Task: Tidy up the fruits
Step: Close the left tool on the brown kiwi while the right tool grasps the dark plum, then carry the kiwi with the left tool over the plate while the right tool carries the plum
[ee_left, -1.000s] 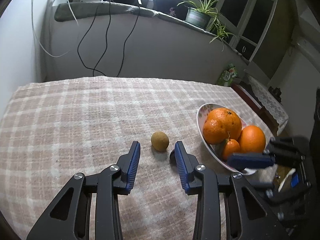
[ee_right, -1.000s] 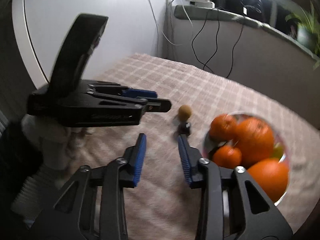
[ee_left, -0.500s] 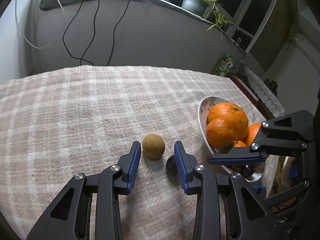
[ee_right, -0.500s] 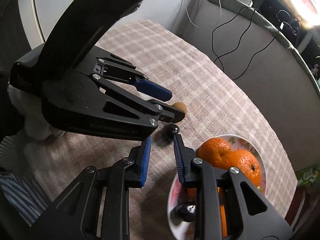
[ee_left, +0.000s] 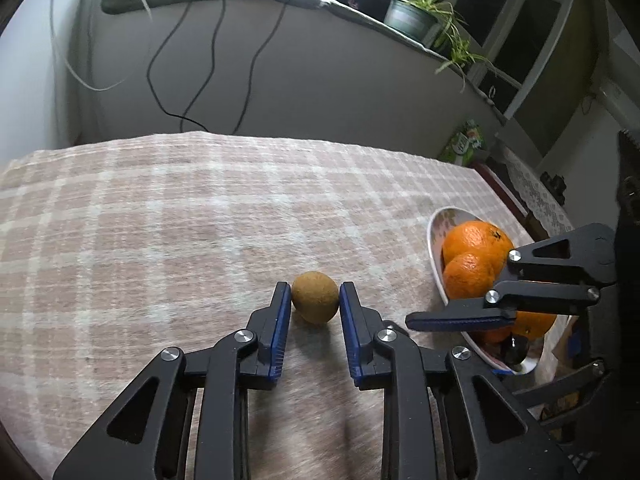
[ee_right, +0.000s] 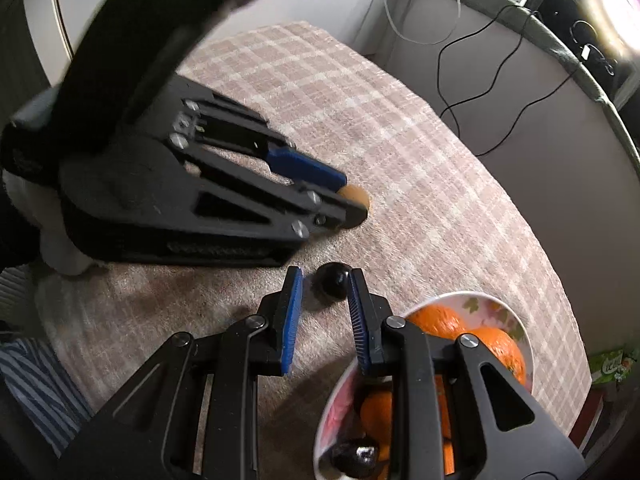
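Note:
A brown kiwi (ee_left: 314,297) lies on the checked tablecloth between the tips of my open left gripper (ee_left: 314,296), touching neither pad clearly; it peeks out in the right wrist view (ee_right: 356,195). A small dark fruit (ee_right: 332,280) lies between the tips of my open right gripper (ee_right: 325,282), close to the right pad. A floral bowl (ee_left: 434,236) at the right holds oranges (ee_left: 474,242) and a dark fruit (ee_left: 516,350); the bowl also shows in the right wrist view (ee_right: 516,320). The right gripper (ee_left: 460,314) reaches in beside my left one.
The tablecloth (ee_left: 180,220) covers the table up to a grey wall with hanging cables (ee_left: 208,72). A potted plant (ee_left: 412,12) stands on the ledge. A green packet (ee_left: 464,144) sits past the far right edge.
My left gripper has moved forward so the kiwi sits between its tips. My right gripper has come down around the small dark fruit beside the bowl.

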Available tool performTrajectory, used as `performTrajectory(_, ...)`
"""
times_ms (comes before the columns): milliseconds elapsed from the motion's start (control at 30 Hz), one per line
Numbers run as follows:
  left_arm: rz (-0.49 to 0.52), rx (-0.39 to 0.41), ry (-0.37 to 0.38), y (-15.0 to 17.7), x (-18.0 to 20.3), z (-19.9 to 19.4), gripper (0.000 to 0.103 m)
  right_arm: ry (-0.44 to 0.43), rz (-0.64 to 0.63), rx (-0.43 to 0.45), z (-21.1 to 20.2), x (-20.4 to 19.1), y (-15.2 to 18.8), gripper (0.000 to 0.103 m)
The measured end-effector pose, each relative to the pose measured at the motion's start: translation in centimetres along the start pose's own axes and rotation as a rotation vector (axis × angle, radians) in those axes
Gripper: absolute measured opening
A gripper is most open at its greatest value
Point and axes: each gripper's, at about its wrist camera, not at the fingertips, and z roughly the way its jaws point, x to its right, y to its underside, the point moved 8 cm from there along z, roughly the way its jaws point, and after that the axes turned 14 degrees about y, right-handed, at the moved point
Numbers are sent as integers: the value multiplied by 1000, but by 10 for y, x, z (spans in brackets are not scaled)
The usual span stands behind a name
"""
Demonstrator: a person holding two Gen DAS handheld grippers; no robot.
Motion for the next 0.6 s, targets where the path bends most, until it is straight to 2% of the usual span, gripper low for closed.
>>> performTrajectory(600,-13,36,-41,2,-4,-19,23,49,-86,-57,18,0,-5,25)
